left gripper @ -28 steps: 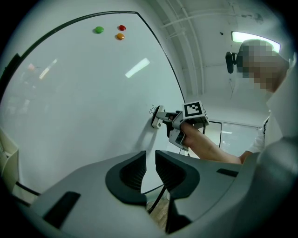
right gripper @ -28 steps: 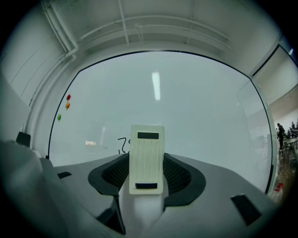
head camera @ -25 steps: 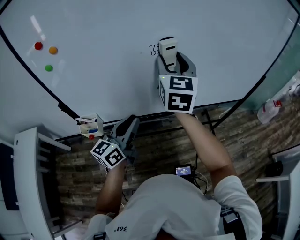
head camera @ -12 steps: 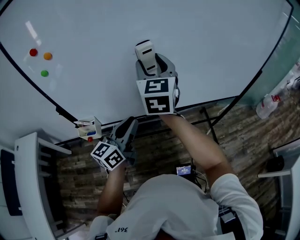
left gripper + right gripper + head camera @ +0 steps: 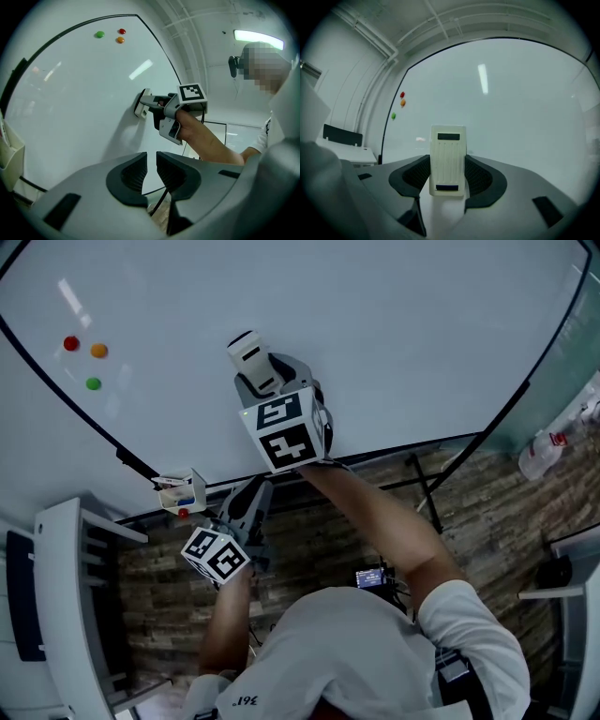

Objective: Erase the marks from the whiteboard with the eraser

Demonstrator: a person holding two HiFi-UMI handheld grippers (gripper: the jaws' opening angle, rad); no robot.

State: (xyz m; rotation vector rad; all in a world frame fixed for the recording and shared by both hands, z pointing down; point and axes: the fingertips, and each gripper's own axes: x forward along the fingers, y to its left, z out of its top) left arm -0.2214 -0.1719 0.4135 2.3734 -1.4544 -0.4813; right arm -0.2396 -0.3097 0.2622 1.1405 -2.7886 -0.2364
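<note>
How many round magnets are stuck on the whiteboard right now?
3, all near the far left of the whiteboard in the head view: a red magnet, an orange magnet right beside it, and a green magnet just below them. None appears hidden.

Brown plank floor point(image 5: 487, 512); white desk point(image 5: 347, 154) at left; ceiling strip light point(image 5: 258, 37)
</note>
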